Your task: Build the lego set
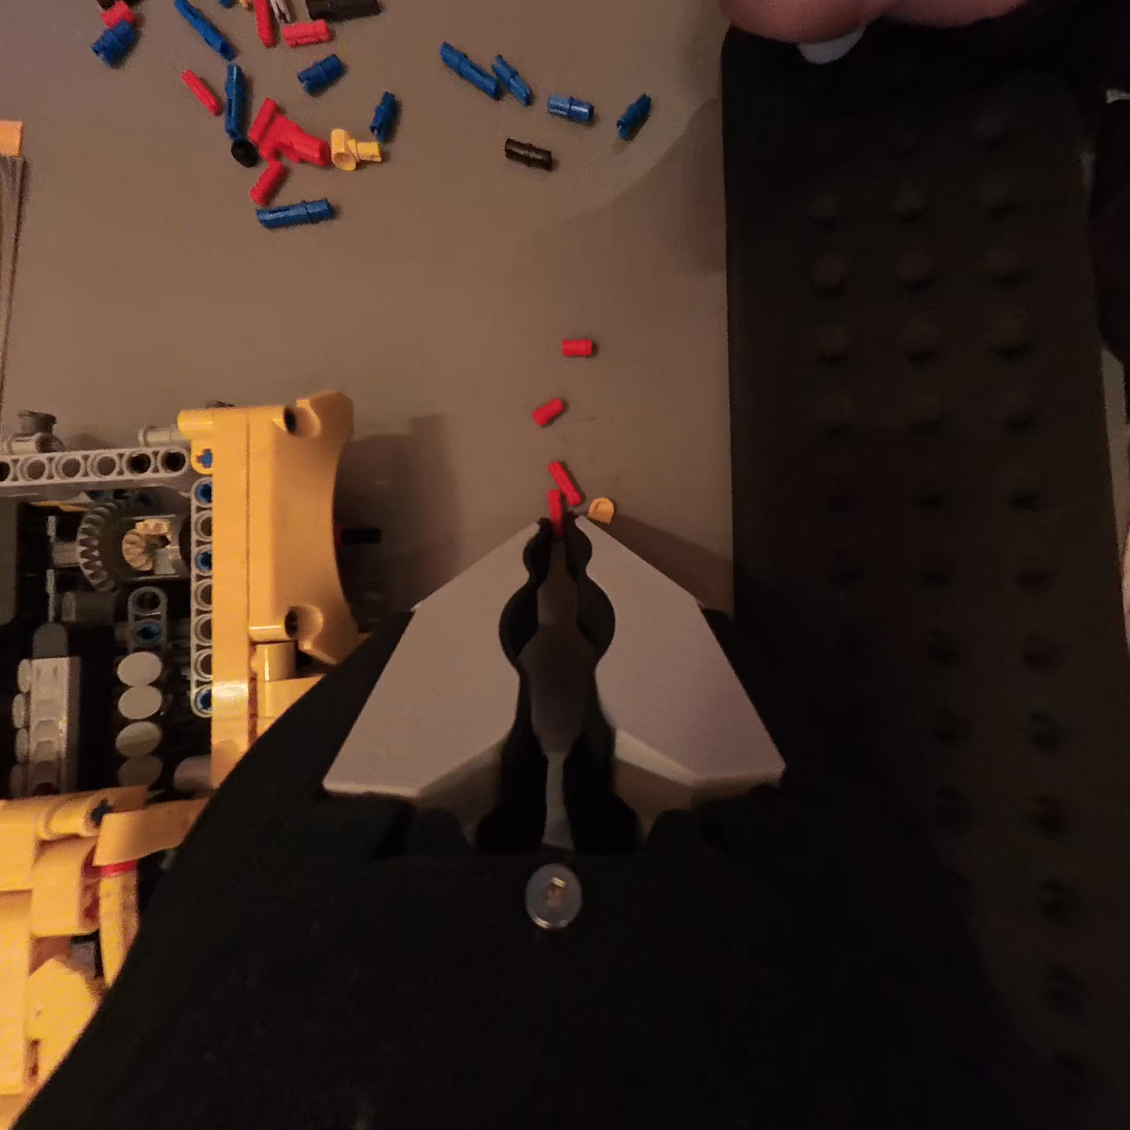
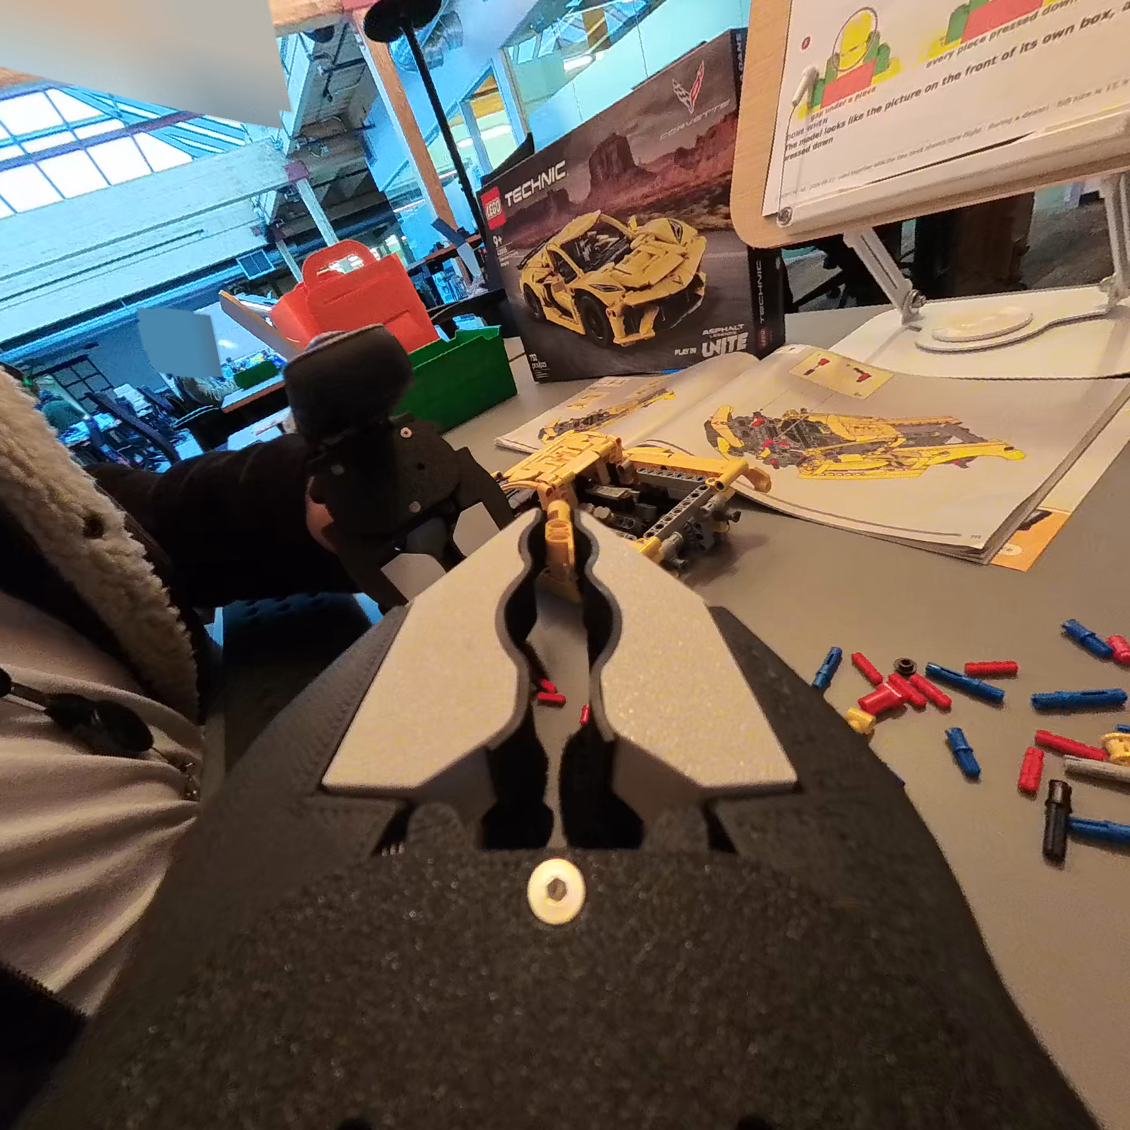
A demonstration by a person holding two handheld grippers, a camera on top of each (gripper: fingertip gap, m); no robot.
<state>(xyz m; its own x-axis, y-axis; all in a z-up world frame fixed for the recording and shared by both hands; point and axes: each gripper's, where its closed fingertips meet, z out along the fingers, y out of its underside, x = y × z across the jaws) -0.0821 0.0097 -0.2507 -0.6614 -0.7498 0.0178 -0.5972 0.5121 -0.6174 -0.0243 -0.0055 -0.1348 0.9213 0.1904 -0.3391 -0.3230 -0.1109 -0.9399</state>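
My left gripper (image 1: 556, 527) points down at the grey table (image 1: 428, 306) and is shut on a small red pin (image 1: 554, 509) that sticks out past its fingertips. Another red pin (image 1: 565, 483) and a small yellow piece (image 1: 601, 509) lie just beyond the tips. The part-built yellow car model (image 1: 269, 538) stands to the left. My right gripper (image 2: 559, 538) is shut on a yellow beam (image 2: 559, 550), in front of the model (image 2: 642, 483); I cannot tell if the beam is joined to it. The left gripper's body (image 2: 391, 483) shows left of it, its fingers hidden there.
Loose blue, red and black pins lie scattered on the table (image 1: 293, 140) (image 2: 917, 691). Two more red pins (image 1: 548, 411) lie ahead of the left gripper. An open instruction booklet (image 2: 856, 440), the set's box (image 2: 630, 244), a green bin (image 2: 458, 379) and a white stand (image 2: 978, 324) sit behind the model. Across from one pair of fingers to the other is roughly 12 cm.
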